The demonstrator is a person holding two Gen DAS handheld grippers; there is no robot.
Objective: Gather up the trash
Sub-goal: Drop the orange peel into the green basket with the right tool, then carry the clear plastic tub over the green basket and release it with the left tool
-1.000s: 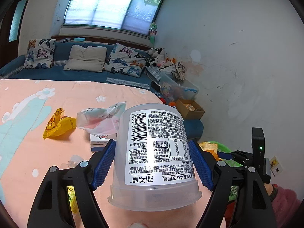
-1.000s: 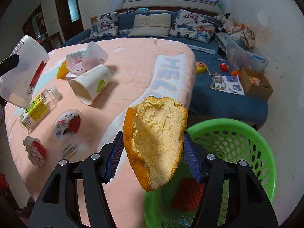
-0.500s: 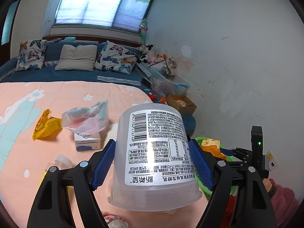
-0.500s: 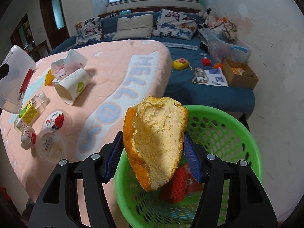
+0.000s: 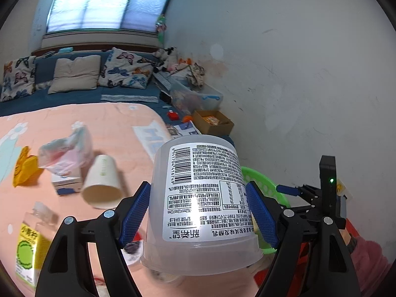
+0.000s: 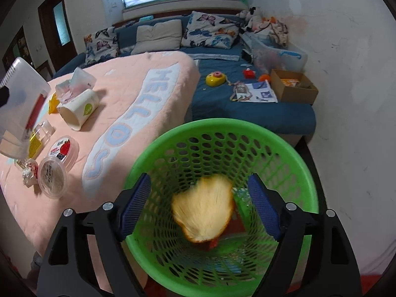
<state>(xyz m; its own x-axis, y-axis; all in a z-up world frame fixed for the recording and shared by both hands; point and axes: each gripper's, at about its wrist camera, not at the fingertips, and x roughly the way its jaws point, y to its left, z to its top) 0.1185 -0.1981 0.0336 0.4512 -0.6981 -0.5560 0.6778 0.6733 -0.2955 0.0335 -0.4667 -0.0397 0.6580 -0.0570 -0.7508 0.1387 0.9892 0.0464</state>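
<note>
My left gripper (image 5: pixel 198 212) is shut on a clear plastic tub (image 5: pixel 200 205) with a barcode label, held upside down above the pink blanket (image 5: pixel 61 123). The tub also shows in the right wrist view (image 6: pixel 19 106) at the far left. My right gripper (image 6: pixel 198 205) is open above the green mesh basket (image 6: pixel 304 173). An orange peel (image 6: pixel 204 208), blurred, is below the fingers inside the basket, clear of both pads. In the left wrist view the basket rim (image 5: pixel 257 178) shows behind the tub, beside the right gripper's body (image 5: pixel 326 190).
On the blanket lie a paper cup (image 6: pixel 79 109), a tissue pack (image 6: pixel 79 81), a yellow wrapper (image 5: pixel 23 168), a small bottle (image 5: pixel 28 245), two round lids (image 6: pixel 53 175) and a crumpled wrapper (image 6: pixel 29 175). A blue mattress (image 6: pixel 247 109) with toys and a cardboard box (image 6: pixel 293 89) lies beyond the basket.
My right gripper opened and let go of the orange peel, which dropped into the basket. The left gripper carried the tub rightward toward the basket.
</note>
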